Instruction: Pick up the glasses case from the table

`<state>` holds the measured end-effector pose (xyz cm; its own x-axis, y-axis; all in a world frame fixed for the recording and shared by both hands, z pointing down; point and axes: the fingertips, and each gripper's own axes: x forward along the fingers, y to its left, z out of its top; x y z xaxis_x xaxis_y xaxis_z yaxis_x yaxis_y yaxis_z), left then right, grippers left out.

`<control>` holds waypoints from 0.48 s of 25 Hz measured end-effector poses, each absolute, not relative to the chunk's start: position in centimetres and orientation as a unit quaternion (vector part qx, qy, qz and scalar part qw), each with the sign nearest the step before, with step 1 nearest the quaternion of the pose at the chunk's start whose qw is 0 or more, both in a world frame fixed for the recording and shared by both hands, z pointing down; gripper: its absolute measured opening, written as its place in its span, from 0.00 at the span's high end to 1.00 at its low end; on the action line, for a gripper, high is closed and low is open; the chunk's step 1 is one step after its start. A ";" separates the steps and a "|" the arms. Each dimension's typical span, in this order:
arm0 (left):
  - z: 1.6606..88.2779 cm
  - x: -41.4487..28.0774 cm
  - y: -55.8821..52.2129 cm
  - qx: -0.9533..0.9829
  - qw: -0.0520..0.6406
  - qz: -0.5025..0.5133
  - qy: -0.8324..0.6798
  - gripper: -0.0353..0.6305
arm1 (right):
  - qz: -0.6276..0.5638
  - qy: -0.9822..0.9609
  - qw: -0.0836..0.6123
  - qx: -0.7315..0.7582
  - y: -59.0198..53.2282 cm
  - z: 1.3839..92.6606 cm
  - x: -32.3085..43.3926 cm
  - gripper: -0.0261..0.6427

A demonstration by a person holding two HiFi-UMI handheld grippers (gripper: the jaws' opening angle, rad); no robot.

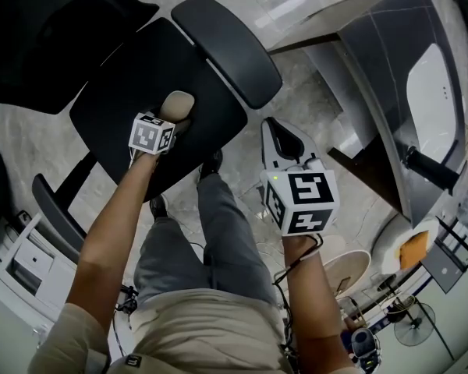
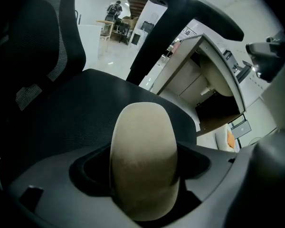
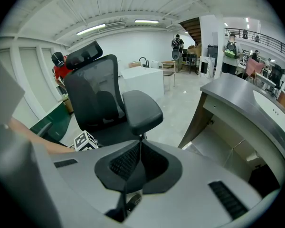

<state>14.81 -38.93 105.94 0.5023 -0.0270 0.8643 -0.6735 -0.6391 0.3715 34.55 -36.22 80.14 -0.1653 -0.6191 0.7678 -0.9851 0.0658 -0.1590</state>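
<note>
The left gripper fingers are released, the glasses case seen between them, the chair seat below. The right gripper fingers are clenched, empty.

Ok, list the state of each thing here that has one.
glasses case: closed, lying on the chair seat.
left gripper: open, jaws on either side of the glasses case.
right gripper: shut, empty.
chair: upright, nobody seated.
</note>
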 end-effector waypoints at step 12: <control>97.9 12.7 -41.8 0.821 0.341 0.387 -0.245 0.35 | 0.325 -0.694 0.251 0.591 -36.8 76.0 31.0 0.92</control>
